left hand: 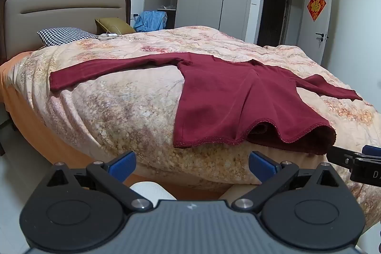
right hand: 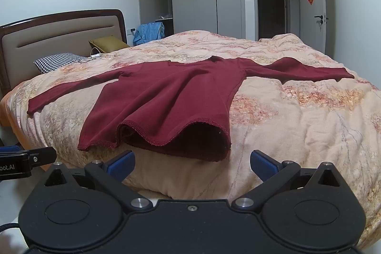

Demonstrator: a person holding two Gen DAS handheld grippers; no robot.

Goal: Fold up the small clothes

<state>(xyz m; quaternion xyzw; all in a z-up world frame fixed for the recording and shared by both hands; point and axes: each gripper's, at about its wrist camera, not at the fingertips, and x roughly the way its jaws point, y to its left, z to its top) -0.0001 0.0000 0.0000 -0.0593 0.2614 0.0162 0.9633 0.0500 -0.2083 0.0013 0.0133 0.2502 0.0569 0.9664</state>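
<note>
Spread flat ahead of both tongs on the peach floral quilted bedspread (left hand: 133,97): a dark red long-sleeved knit top (left hand: 238,97), sleeves stretched out to either side, neckline at the far end, hem nearest. Hem wavy and lifted in loose arches (right hand: 166,135), upper layer gaping off the lower one.

Likely light, soft and limp, with no stiffness to hold a shape; bound to sag and drape once lifted, and prone to dragging on the textured bedspread rather than sliding. Not fragile. Best taken at the edges: the two hem corners, or a sleeve cuff (left hand: 53,81) for a first inward fold. Open hem arches offer an easy pinch, though catching only the top layer seems a risk. Whether the fabric is ribbed or plain cannot quite be told through the fisheye blur.

Left gripper (left hand: 191,164) spread wide, nothing between the blue pads, held short of the bed edge, tilted somewhat downward, with the near-left hem corner just ahead and slightly right. Right gripper (right hand: 191,164) equally wide and empty, same downward tilt, hem's right corner just beyond it. Both side by side, each showing at the edge of the other's view. Top not yet touched.
</note>
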